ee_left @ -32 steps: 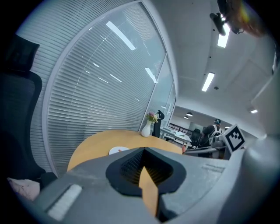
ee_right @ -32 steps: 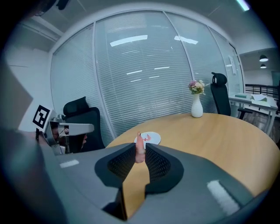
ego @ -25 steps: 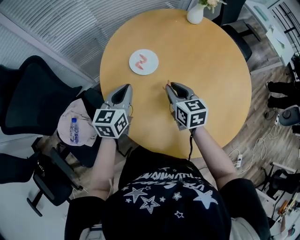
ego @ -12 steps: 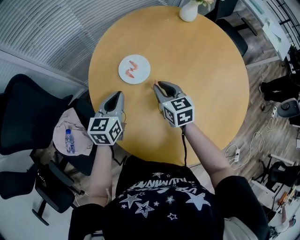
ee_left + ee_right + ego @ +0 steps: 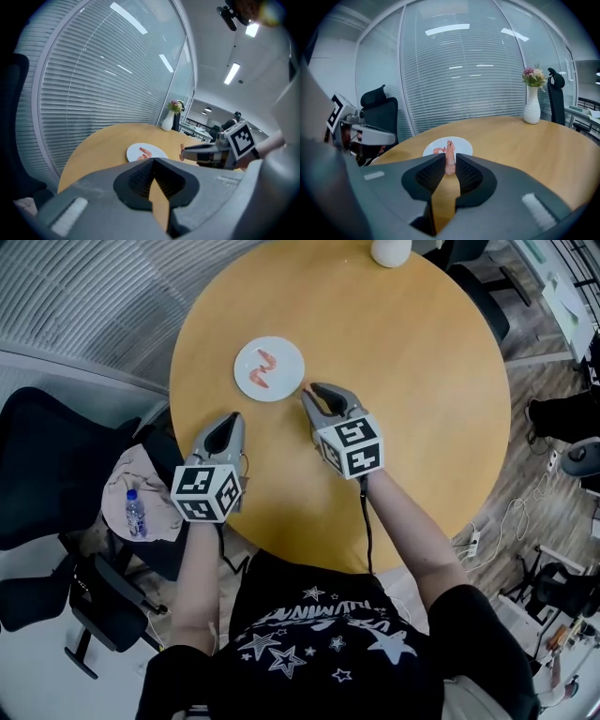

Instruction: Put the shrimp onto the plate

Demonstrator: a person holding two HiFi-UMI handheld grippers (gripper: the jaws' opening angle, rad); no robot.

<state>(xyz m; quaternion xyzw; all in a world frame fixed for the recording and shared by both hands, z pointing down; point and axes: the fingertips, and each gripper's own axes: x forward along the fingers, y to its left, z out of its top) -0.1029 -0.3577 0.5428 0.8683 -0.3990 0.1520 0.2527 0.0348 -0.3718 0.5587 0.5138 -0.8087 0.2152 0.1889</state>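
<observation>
A white plate (image 5: 281, 354) lies on the round wooden table (image 5: 412, 381), left of its middle, with two pink shrimp (image 5: 262, 370) on it. My right gripper (image 5: 308, 394) hovers just off the plate's near right rim, shut on a third shrimp (image 5: 450, 158) that sticks up between its pads. In the right gripper view the plate (image 5: 461, 146) sits straight ahead of the jaws. My left gripper (image 5: 228, 426) hangs over the table's near left edge, shut with nothing in it (image 5: 153, 161). The left gripper view shows the plate (image 5: 136, 151) and the right gripper (image 5: 187, 152) ahead.
A white vase (image 5: 391, 251) with flowers stands at the table's far edge. Black office chairs (image 5: 47, 465) stand at the left, one holding a cloth and a water bottle (image 5: 131, 512). Blinds cover the window behind. Cables lie on the floor at the right.
My right gripper has carried its shrimp forward and left, up to the plate's rim. The left gripper stays by the table's near left edge.
</observation>
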